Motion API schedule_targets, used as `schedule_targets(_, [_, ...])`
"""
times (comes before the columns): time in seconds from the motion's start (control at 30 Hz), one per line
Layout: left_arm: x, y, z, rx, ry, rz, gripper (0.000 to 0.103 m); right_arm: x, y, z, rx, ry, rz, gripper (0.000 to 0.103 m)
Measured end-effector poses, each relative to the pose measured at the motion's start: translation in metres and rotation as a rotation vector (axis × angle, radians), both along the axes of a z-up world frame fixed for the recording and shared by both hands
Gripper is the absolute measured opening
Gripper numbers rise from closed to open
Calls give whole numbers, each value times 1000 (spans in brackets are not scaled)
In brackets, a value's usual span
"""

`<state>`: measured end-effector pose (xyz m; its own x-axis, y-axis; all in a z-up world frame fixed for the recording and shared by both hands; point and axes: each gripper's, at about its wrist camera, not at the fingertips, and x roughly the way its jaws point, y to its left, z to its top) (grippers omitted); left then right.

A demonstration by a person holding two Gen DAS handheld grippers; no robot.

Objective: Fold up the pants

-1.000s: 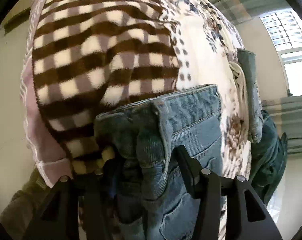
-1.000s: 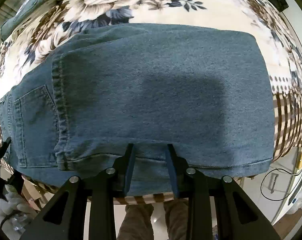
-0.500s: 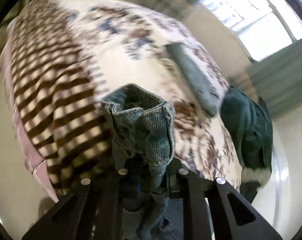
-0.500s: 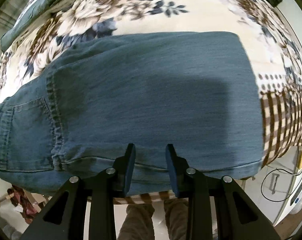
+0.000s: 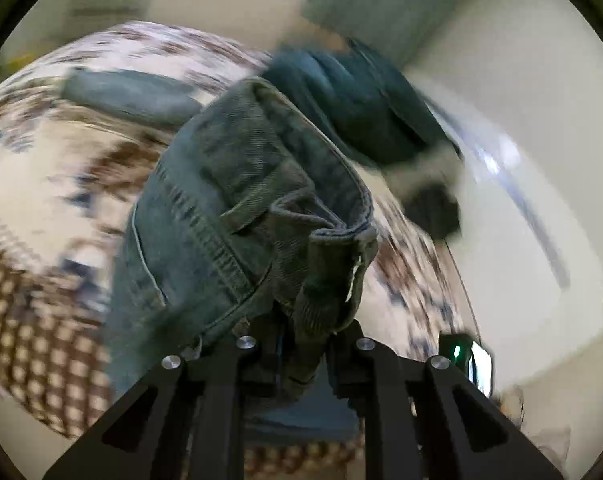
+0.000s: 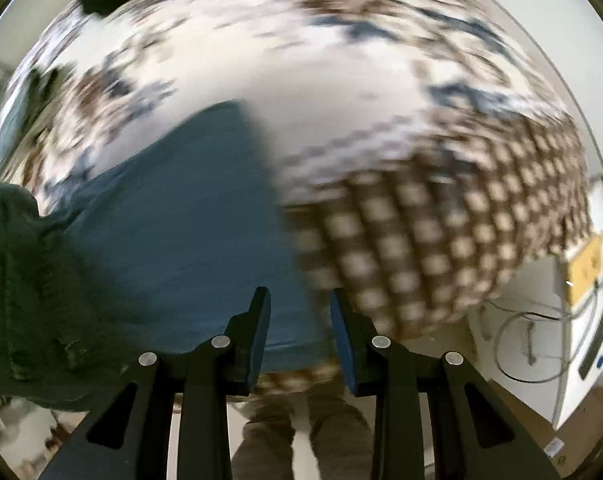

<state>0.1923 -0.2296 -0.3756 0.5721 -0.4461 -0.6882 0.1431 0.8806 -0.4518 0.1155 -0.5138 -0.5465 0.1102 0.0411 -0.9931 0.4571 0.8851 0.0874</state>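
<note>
The blue jeans [image 5: 261, 208] hang bunched in front of the left wrist camera, lifted off the bed. My left gripper [image 5: 301, 344] is shut on their waistband, and the denim hides its fingertips. In the right wrist view the jeans' leg [image 6: 189, 240] lies flat on the blanket, and its side edge runs between my fingers. My right gripper [image 6: 299, 312] points down over that edge with its jaws apart and nothing pinched. Both views are blurred by motion.
The bed carries a floral and brown-checked blanket [image 6: 441, 240]. Folded jeans [image 5: 129, 96] and a dark green garment [image 5: 353, 108] lie farther back. A dark fold of cloth [image 6: 21, 280] hangs at the left. A person's legs [image 6: 301, 440] stand at the bed edge, with a white device [image 6: 597, 320] and cables at right.
My left gripper shut on the waistband, rolled and lifted it off the bed. My right gripper slid right across the flat leg to its edge, jaws unchanged.
</note>
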Motion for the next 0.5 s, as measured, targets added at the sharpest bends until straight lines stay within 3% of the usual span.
schedule_targets(0.17, [6,-100,-51,96,78,-216,12,-29,-74,-10,-24,33,-116,37])
schedule_targets(0.3, [12,-149,-94,147,169,-324,13,-42,-111,-19,-21,54,-159,42])
schedule_targets(0.4, [24,-157,-117,175,273,-320,14,-41,-126,-17,11,22,-157,66])
schedule_targets(0.47, [27,-160,-107,176,296,-312,15,-36,-133,-14,49,-22,-149,89])
schedule_targets(0.5, [26,-161,-99,181,300,-307,16,-32,-135,-12,74,-44,-144,93])
